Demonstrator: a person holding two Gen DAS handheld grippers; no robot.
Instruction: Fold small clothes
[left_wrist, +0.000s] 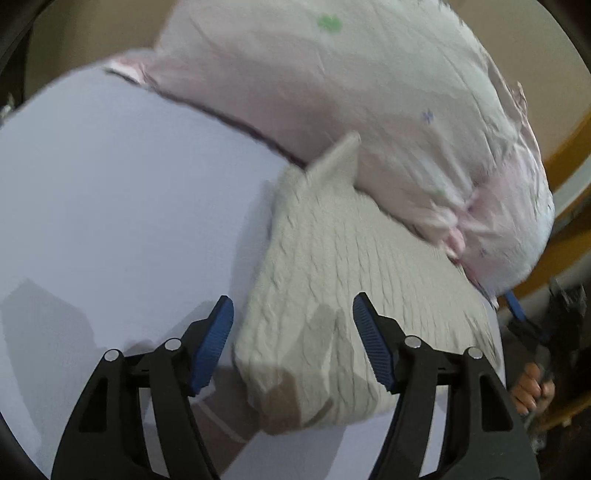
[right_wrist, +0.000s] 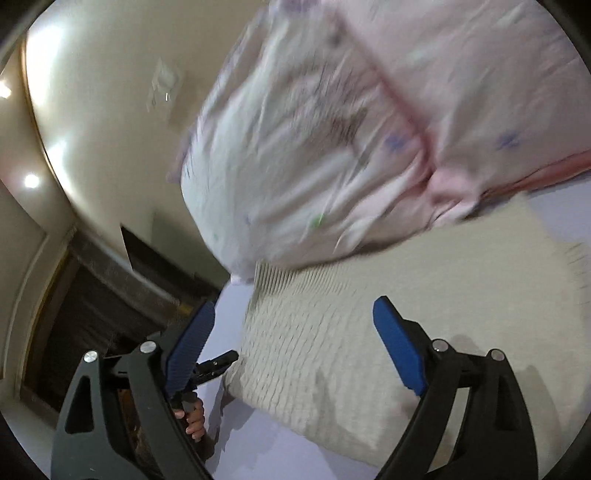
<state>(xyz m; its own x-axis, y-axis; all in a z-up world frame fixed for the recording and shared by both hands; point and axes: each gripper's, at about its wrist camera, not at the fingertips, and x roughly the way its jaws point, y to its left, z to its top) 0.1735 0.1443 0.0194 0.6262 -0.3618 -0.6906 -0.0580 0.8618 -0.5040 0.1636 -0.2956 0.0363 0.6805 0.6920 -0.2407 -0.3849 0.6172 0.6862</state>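
A cream cable-knit garment lies folded on the pale lilac bed sheet. Its far edge tucks under a pink flowered pillow. My left gripper is open and empty, just above the garment's near left part. In the right wrist view the same knit garment lies under my right gripper, which is open and empty. The pillow rests on its far edge. Both views are blurred.
The other gripper and the hand holding it show at the bed's edge and in the right wrist view. A cream wall and a dark doorway lie beyond the bed. A yellow wooden frame is at the right.
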